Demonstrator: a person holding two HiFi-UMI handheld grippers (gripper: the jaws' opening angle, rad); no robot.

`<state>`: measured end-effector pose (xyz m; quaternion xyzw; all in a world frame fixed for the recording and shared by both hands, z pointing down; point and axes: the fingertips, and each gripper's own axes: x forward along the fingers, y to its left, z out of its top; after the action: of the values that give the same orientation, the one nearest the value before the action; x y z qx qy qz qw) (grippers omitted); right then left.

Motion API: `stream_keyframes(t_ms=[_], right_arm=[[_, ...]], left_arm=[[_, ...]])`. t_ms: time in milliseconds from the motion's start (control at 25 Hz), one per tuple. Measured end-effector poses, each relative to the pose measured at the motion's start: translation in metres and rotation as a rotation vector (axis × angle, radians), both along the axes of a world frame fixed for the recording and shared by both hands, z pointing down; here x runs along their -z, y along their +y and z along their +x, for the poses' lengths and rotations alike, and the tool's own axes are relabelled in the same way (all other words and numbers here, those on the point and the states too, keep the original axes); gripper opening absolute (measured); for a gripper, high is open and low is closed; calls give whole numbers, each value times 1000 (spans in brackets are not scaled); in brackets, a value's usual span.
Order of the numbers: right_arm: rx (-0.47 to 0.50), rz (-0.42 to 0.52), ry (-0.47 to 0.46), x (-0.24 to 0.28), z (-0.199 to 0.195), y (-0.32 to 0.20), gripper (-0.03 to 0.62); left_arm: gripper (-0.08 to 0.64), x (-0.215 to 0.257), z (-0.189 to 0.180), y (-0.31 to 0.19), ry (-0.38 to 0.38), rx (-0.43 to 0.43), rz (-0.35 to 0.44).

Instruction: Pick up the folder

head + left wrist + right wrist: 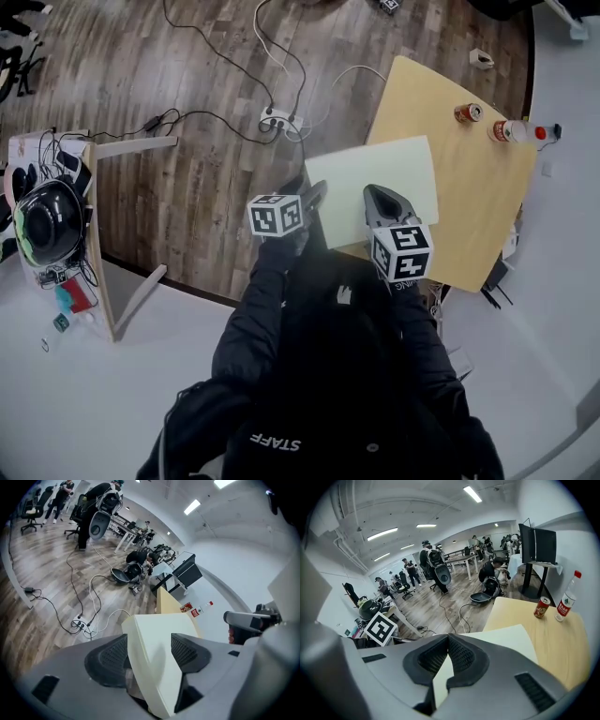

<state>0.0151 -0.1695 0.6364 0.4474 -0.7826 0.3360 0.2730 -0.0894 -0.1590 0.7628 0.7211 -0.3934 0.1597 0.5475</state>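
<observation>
The right gripper (448, 641) has its fingers (461, 656) clamped on the near edge of the folder (375, 173). The folder half overhangs the tabletop (478, 197), probably to leave room for a grip. The left gripper (149, 651) has its fingers apart around the folder's corner, so I judge only the right one bears it.

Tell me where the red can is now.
Head view, upper right: the red can stands at the table's far end, just left of the bottle, beyond the folder.

R tool (448, 641) clamped on folder (506, 641) edge, w/ can (542, 607) + bottle (567, 602) on table (555, 641)
</observation>
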Motion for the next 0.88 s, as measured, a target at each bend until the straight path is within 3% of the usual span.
stream_keyframes(t_ms=[400,640,880], right_arm=[[-13,-59,4,-22,1,-4,23],[-25,-85,-13,-35,5,-8,23],[-59,-104,-31,-45,14,-11,23]], left_arm=[[377,-28,6,-15,132,-14,-62],[419,-42,18,-21,297,-35,-85],[422,-49,29,-27,389,-60,-96]])
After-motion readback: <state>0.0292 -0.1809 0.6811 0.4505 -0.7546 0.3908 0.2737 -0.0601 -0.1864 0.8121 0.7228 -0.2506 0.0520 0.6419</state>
